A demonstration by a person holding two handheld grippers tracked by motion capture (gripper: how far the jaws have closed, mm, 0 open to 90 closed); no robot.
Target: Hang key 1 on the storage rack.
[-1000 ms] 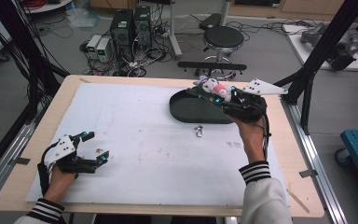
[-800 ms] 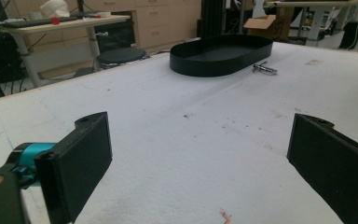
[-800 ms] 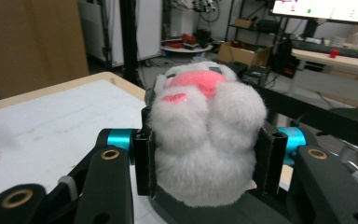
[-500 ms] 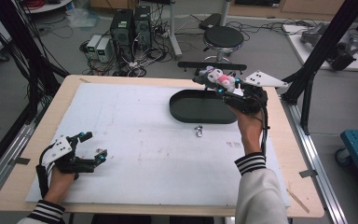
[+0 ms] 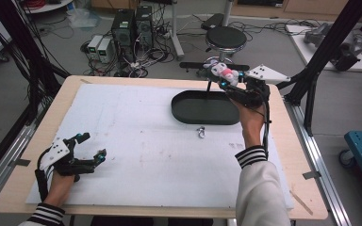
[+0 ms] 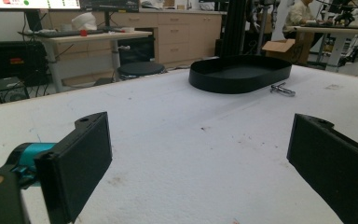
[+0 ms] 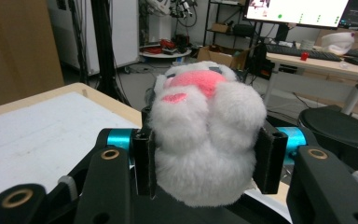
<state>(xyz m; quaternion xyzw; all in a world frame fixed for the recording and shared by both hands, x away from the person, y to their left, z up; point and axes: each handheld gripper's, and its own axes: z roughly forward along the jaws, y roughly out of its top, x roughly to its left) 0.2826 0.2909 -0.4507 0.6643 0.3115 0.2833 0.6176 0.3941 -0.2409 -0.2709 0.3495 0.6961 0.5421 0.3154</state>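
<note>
The right gripper [image 7: 204,161] has its black jaws pressed into both sides of a plush toy [image 7: 205,144], white and fluffy with pink patches, its soft body bulging between them. In the high view the toy [image 5: 222,72] is held above the far rim of the tray [image 5: 207,109], a shallow black oval with a low wall and nothing lying in it. A small metal clip [image 5: 201,133] lies on the white mat [image 5: 141,155] just beside the tray. The left gripper [image 6: 200,163] rests low over the mat, jaws spread wide with nothing between them.
</note>
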